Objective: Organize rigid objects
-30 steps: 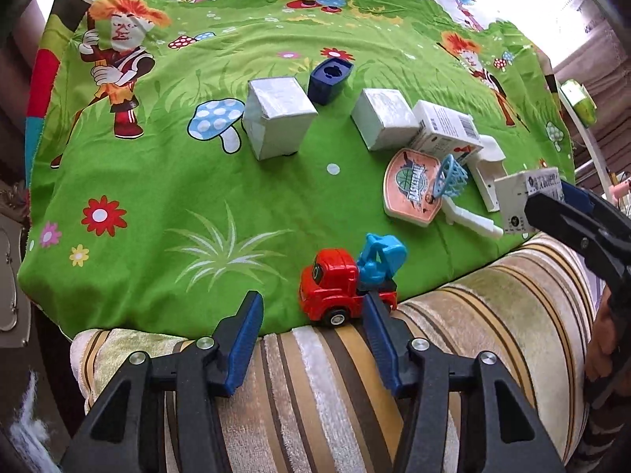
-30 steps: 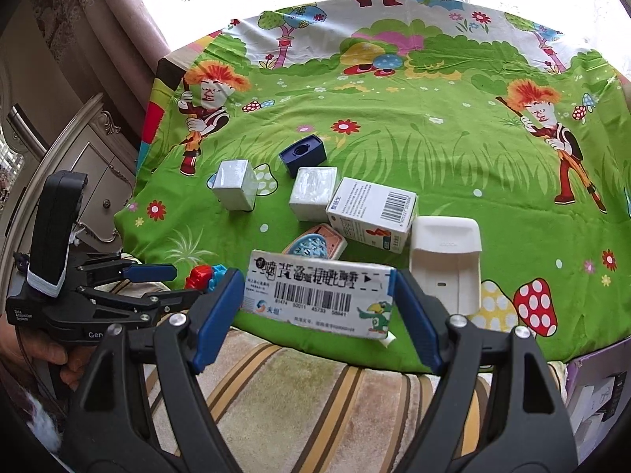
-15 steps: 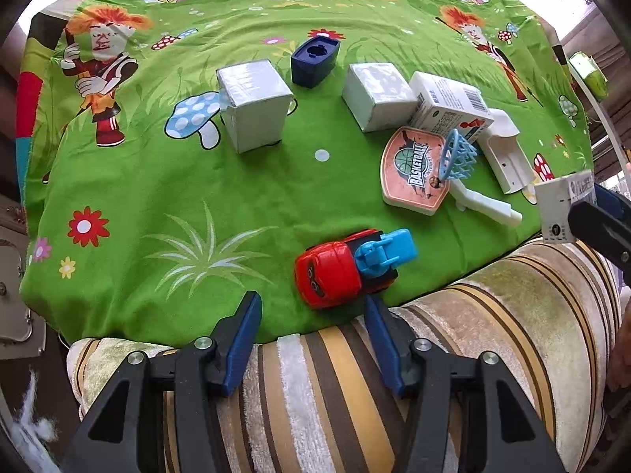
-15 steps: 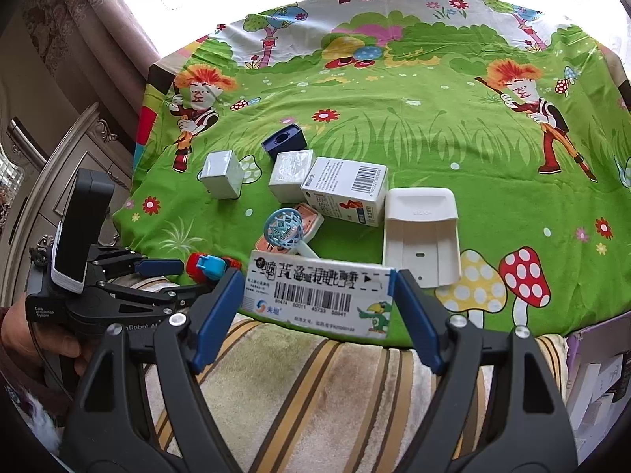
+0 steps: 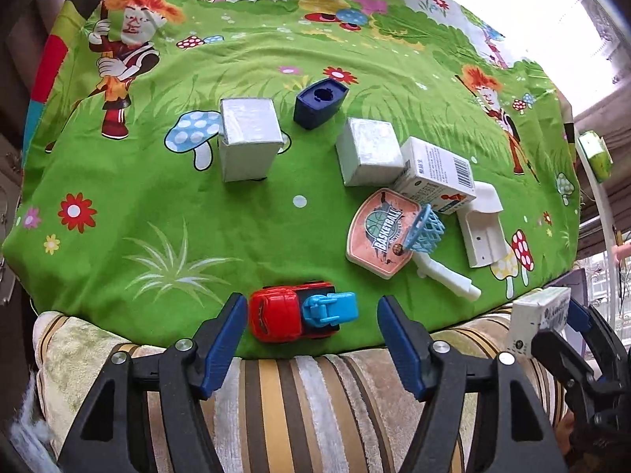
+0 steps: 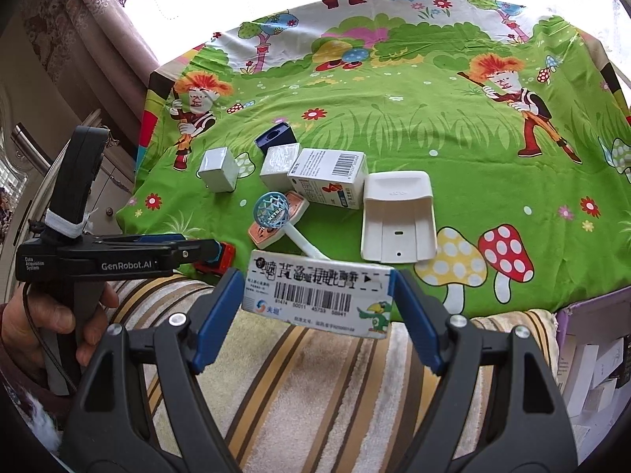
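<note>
Left wrist view: left gripper (image 5: 311,325) jaws just widened, standing apart around the toy truck (image 5: 301,311) at 6 o'clock on the green cloth (image 5: 157,205); release judged done, withdrawal is called for.

Right wrist view: right gripper (image 6: 315,295) is clamped on the barcode box (image 6: 317,295), carried at 6 o'clock; placement beside the white holder (image 6: 398,216) is judged next.

On the cloth: two plain white cubes (image 5: 249,140) (image 5: 369,151), one navy cap (image 5: 320,103), two barcoded cartons (image 5: 437,174) (image 6: 318,298), one toy basketball hoop (image 5: 388,231), one white plastic bracket (image 5: 482,228), one red-and-blue toy truck (image 5: 301,311).
</note>
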Tool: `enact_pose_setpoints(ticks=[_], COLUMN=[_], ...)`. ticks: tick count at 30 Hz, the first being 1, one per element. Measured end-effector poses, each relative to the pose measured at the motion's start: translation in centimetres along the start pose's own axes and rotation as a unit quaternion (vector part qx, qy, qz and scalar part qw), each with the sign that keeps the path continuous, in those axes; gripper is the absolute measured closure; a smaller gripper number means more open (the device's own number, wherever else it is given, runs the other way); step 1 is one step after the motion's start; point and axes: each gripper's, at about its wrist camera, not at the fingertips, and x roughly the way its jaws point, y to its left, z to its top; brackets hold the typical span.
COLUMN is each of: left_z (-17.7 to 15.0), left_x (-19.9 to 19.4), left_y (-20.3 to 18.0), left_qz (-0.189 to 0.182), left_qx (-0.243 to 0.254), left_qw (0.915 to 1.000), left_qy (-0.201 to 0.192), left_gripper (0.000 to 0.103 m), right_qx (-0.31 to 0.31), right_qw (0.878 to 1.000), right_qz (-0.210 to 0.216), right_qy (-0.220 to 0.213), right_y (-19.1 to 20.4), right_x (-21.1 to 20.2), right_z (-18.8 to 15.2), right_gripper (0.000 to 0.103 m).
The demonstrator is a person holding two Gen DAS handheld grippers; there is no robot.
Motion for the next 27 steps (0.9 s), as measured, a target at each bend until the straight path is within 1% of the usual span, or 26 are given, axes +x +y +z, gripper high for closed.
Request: enact_pose_setpoints(ticks=[2,4,7,9,10,11,16,20,24,27], left_z=[0.1,0.4,0.7,0.5,0.5,0.6,0.4,0.0,-0.2,-0.2], left_x=[1.0,1.6,2.6,2.8,2.8,2.8,1.8,0.3,-1.4,-2.2], left_y=[-0.2,-0.7,-1.0,-1.2,-1.3,-1.4,-1.8,-3.1,-5.4,-7.7], left_qz=[0.005,0.013,0.034,0.041,0.043,0.044,0.044,0.042,0.034,0.019], left_qx=[-0.007,-0.004,0.005,0.014,0.017,0.02,0.026,0.043,0.068,0.089], left_qw=[0.9999,0.9998,0.999,0.9984,0.9983,0.9983,0.9986,0.9982,0.9966,0.995], left_qy=[0.014,0.017,0.028,0.035,0.034,0.033,0.015,-0.006,-0.03,-0.04], left_gripper=[0.031,0.031,0.042,0.044,0.048,0.048,0.048,0.048,0.048,0.048], right_qx=[-0.001,-0.003,-0.002,-0.002,-0.002,-0.003,-0.003,0.002,0.014,0.029], right_qw=[1.0,1.0,1.0,1.0,1.0,1.0,1.0,1.0,1.0,0.999], right_qz=[0.001,0.003,0.006,0.007,0.007,0.007,0.004,0.001,-0.005,-0.011], right_qy=[0.0,-0.001,-0.003,-0.004,-0.005,-0.007,-0.013,-0.021,-0.026,-0.035], right_y=[0.0,0.0,0.0,0.0,0.0,-0.1,-0.4,-1.1,-2.2,-3.7], right_x=[0.0,-0.1,-0.2,-0.3,-0.4,-0.6,-1.4,-2.4,-3.5,-4.7], right_z=[0.0,-0.1,-0.1,-0.2,-0.2,-0.2,-0.6,-0.8,-1.4,-2.0], right_gripper=[0.023,0.023,0.023,0.023,0.023,0.023,0.023,0.023,0.023,0.023])
